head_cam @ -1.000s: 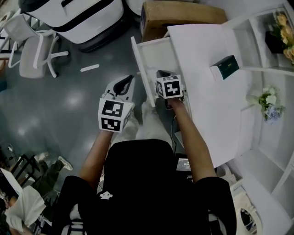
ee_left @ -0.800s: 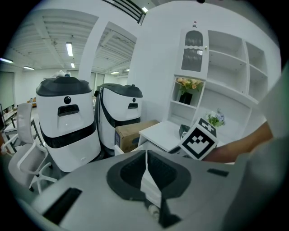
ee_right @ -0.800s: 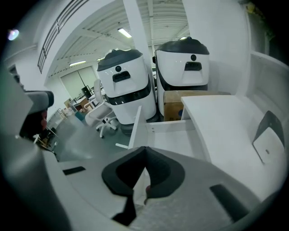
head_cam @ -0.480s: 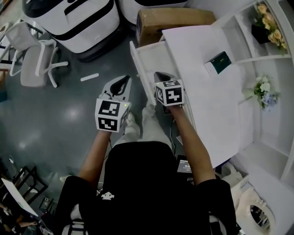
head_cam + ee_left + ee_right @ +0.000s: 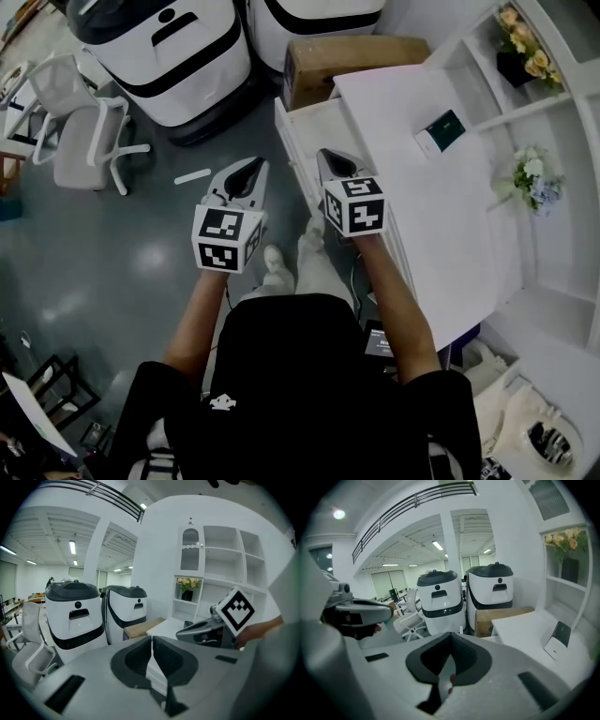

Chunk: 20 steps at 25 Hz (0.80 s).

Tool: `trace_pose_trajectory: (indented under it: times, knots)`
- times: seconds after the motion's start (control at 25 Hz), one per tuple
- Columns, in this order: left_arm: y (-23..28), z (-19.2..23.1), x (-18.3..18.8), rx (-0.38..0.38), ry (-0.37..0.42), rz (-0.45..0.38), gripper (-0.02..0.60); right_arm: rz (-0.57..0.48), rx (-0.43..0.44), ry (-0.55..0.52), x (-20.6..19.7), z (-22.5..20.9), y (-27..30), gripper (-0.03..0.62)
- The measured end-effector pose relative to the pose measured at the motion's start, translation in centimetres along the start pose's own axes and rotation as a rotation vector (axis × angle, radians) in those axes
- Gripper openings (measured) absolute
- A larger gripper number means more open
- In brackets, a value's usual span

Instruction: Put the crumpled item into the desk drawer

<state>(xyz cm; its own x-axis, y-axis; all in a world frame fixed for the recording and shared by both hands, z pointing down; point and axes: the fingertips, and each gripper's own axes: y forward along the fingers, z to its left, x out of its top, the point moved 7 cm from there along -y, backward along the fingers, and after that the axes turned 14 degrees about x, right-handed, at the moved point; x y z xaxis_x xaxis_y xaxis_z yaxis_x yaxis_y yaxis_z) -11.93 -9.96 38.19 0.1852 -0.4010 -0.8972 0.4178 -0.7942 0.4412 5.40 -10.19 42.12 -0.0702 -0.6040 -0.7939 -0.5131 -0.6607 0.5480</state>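
The white desk drawer stands pulled out at the left end of the white desk. No crumpled item shows in any view. My right gripper hangs above the drawer's near end with its jaws shut; in the right gripper view the pads meet and hold nothing I can make out. My left gripper hovers over the grey floor left of the drawer. In the left gripper view its pads also meet, with nothing between them.
Two large white-and-black machines and a cardboard box stand beyond the drawer. A white chair is at the left. A small green-and-white box lies on the desk, with flowers on the shelves.
Both grippers have risen towards the camera. The right one has lifted up from the drawer's near end. Their jaws look unchanged.
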Motion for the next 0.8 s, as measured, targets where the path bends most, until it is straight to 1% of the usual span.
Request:
trace_pose_trajectory:
  times: [0.24, 0.48, 0.8]
  knots:
    - [-3.2, 0.8, 1.9, 0.007, 0.014, -0.077, 0.014, -0.115, 0.01, -0.057, 2.7, 3.8, -2.7, -0.003]
    - [-5.2, 0.9, 3.7, 0.0, 0.023, -0.148, 0.014, -0.22, 0.004, -0.117, 5.2, 6.6, -5.1, -0.003]
    - [-6.4, 0.4, 7.0, -0.01, 0.04, -0.228, 0.014, -0.318, 0.012, -0.184, 8.6, 8.4, -7.9, -0.003]
